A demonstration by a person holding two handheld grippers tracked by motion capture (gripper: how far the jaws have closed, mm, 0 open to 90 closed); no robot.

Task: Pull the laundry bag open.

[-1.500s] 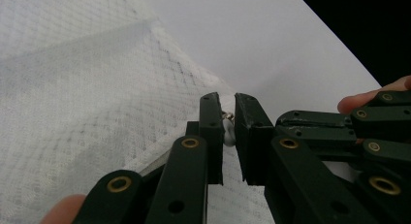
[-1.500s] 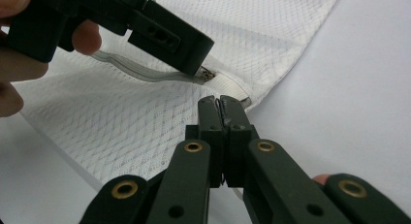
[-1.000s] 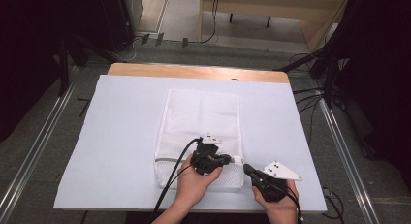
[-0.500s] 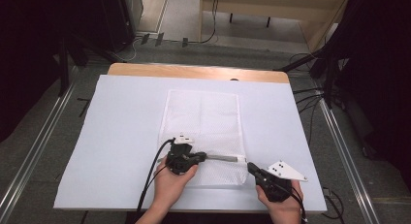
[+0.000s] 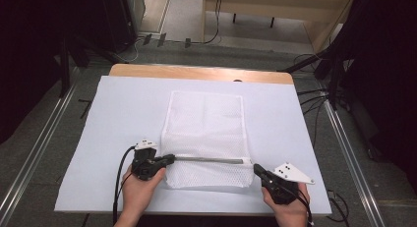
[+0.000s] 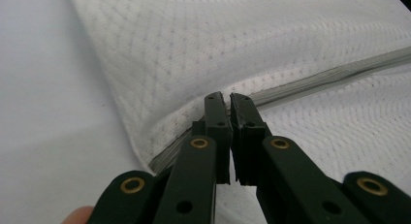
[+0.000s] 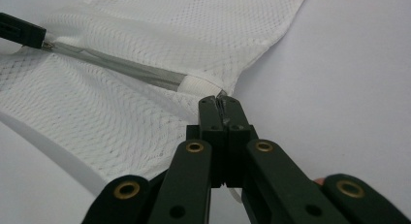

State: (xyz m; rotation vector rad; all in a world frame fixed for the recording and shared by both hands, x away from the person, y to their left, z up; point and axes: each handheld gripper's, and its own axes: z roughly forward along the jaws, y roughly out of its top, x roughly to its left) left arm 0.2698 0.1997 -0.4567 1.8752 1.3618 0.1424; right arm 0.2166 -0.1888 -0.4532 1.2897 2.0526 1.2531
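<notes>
A white mesh laundry bag (image 5: 205, 138) lies flat on the counter (image 5: 295, 133). The left tool (image 5: 169, 159) pinches the zipper (image 5: 209, 159) at its left end. The right tool (image 5: 256, 169) is pressed together on the bag's right edge.

A white sheet (image 5: 123, 119) covers the wooden surface (image 5: 196, 72), whose bare edge shows at twelve o'clock. Black cables (image 5: 314, 97) trail over the grey floor (image 5: 44, 133) at two o'clock.

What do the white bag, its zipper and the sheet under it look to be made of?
Mesh bag: looks like soft white synthetic mesh, matte; the gripper views show a fine open weave that puckers.
Zipper: a grey strip with a slight sheen, probably plastic coil, though too blurred to be sure.
Sheet: smooth, matte, pale and flat; paper or thin plastic, can't tell which.
</notes>
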